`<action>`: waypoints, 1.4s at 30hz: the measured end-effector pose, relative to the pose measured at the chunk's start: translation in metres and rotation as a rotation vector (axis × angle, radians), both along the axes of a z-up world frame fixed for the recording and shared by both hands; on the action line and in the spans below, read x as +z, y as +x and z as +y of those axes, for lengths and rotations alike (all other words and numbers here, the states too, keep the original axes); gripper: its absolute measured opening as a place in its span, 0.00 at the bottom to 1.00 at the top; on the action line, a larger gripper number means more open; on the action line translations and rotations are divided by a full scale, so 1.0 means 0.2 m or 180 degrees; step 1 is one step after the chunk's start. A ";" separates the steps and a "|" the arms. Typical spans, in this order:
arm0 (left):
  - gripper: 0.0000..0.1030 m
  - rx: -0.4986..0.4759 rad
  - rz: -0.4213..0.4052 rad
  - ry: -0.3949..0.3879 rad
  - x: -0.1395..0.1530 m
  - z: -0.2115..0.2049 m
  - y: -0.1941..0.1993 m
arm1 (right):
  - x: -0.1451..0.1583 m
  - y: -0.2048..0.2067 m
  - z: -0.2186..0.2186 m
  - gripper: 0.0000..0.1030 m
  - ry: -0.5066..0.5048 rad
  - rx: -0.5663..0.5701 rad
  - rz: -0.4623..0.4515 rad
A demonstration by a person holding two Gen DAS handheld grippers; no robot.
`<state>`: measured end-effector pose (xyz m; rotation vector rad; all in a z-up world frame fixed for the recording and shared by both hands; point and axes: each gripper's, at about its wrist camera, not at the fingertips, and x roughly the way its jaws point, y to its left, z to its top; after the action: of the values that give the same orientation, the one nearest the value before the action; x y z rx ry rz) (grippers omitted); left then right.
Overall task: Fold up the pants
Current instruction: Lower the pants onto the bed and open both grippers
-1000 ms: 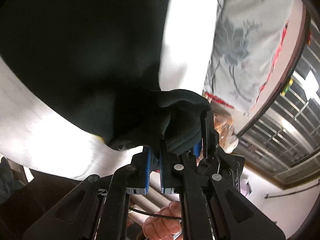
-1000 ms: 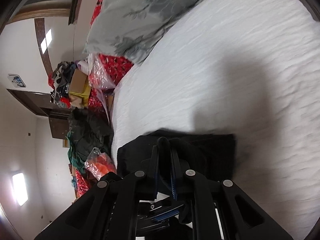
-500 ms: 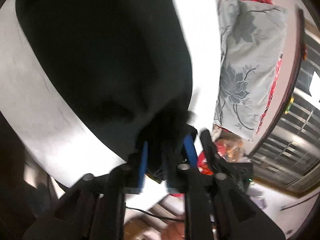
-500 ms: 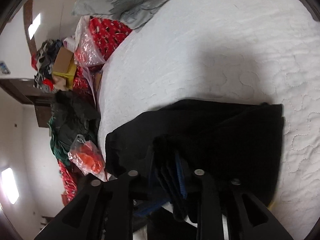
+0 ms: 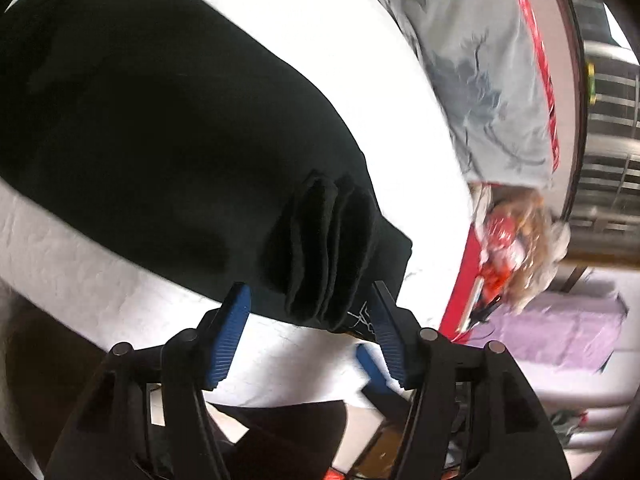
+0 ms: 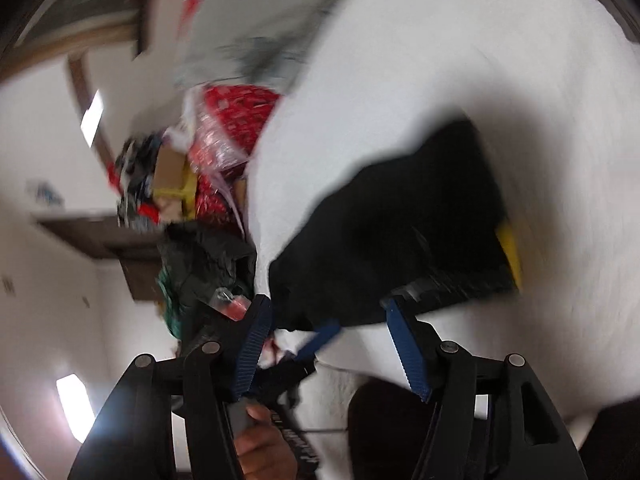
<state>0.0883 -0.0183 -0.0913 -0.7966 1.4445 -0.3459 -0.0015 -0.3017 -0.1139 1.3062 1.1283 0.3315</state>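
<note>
Two tools, left tool (image 5: 310, 312) and right tool (image 6: 326, 320), just spread, releasing black pants (image 5: 168, 136) ahead on bed (image 5: 360, 80); best withdrawn straight back, avoiding snagging folds.

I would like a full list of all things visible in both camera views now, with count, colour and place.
pants: one, black, folded, lying on the bed just ahead of both grippers
bed cover: one, white, quilted, under the pants
quilt: one, grey with a flower print, at the far end of the bed
plastic bags: several, red, beside the bed
cardboard box: one, brown, in the clutter beside the bed
dark clothes: one heap, dark green, beside the bed
left hand-held gripper: one, black with blue pads, just opened, holding nothing
right hand-held gripper: one, same colours, just opened, holding nothing
</note>
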 end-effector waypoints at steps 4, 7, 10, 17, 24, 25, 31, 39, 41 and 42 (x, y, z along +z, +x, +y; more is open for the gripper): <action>0.58 -0.0259 0.0019 0.0103 -0.01 -0.10 0.06 | -0.23 -0.07 0.02 0.61 0.0549 -0.0496 0.0230; 0.58 -0.0483 -0.0071 0.0236 0.01 -0.18 0.08 | -0.30 -0.10 0.00 0.60 0.0714 -0.0921 0.0233; 0.39 -0.0784 -0.0217 0.0590 0.01 -0.30 0.11 | -0.34 -0.10 -0.02 0.39 0.0784 -0.1129 0.0188; 0.10 -0.1258 -0.0596 0.0989 0.02 -0.39 0.13 | -0.16 -0.08 -0.12 0.08 -0.0040 -0.0941 -0.0164; 0.14 -0.1252 -0.0392 0.0724 -0.08 -0.28 0.14 | -0.29 -0.06 -0.11 0.11 -0.0220 -0.0751 0.0059; 0.17 -0.1247 -0.0389 0.0696 -0.06 -0.26 0.13 | -0.26 -0.05 -0.11 0.16 -0.0185 -0.0689 0.0078; 0.18 -0.1099 -0.0620 0.0442 0.10 -0.10 0.07 | -0.05 -0.17 -0.24 0.17 -0.0211 -0.0913 -0.0240; 0.34 -0.1145 -0.0548 0.0381 0.05 -0.31 0.11 | -0.02 0.07 -0.18 0.21 -0.0297 -0.0793 -0.0515; 0.34 -0.1122 -0.0522 0.0692 -0.04 -0.35 0.15 | -0.09 0.07 -0.20 0.20 -0.0459 -0.0810 -0.0390; 0.33 -0.1108 -0.0501 0.0744 -0.09 -0.36 0.17 | -0.13 0.07 -0.21 0.17 -0.0583 -0.0790 -0.0295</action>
<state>0.1215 -0.0900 -0.1089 -0.3204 1.4417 -0.4823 0.0128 -0.3435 -0.1405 1.2389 0.8853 0.1013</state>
